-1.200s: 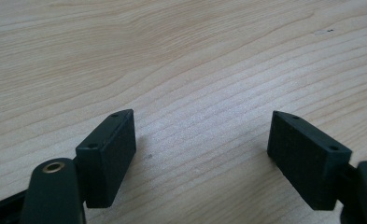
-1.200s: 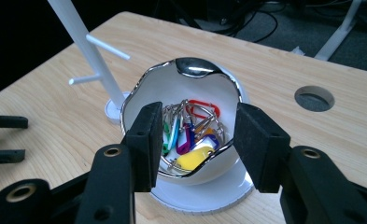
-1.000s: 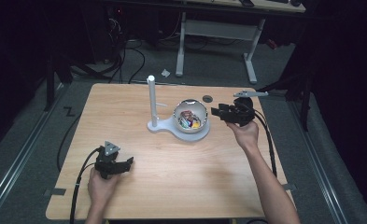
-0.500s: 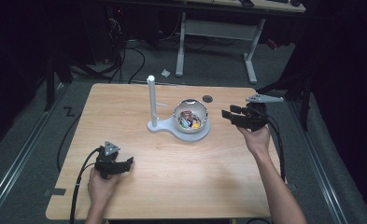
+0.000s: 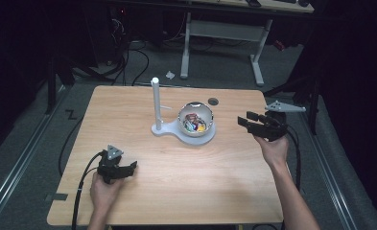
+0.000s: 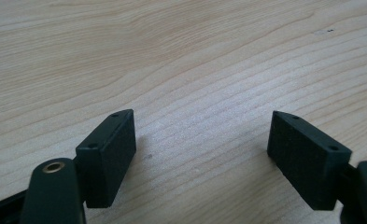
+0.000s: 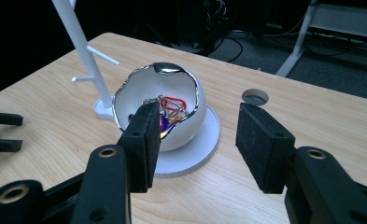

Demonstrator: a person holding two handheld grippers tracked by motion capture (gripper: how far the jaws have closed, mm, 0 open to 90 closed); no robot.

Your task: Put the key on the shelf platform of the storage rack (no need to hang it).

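A white eggshell-shaped bowl (image 5: 195, 120) sits on a white base with an upright white post (image 5: 155, 103) near the table's middle. The bowl (image 7: 190, 123) holds several colourful clips (image 7: 169, 105), and the post (image 7: 85, 51) carries short pegs. My right gripper (image 5: 244, 120) is held above the table to the right of the bowl, aimed at it, apart from it. Its jaws (image 7: 197, 135) stand open and empty. My left gripper (image 5: 130, 167) rests low at the front left, open (image 6: 202, 140) over bare wood with nothing between its pads.
The wooden table (image 5: 143, 201) has a round cable hole (image 5: 213, 101) behind the bowl, the hole (image 7: 255, 97) lying right of the bowl. Cables trail from both grippers. Dark floor and a desk frame (image 5: 224, 33) lie beyond the far edge.
My right gripper has drawn back to the right, away from the bowl and slightly nearer the person. The left gripper has stayed put.
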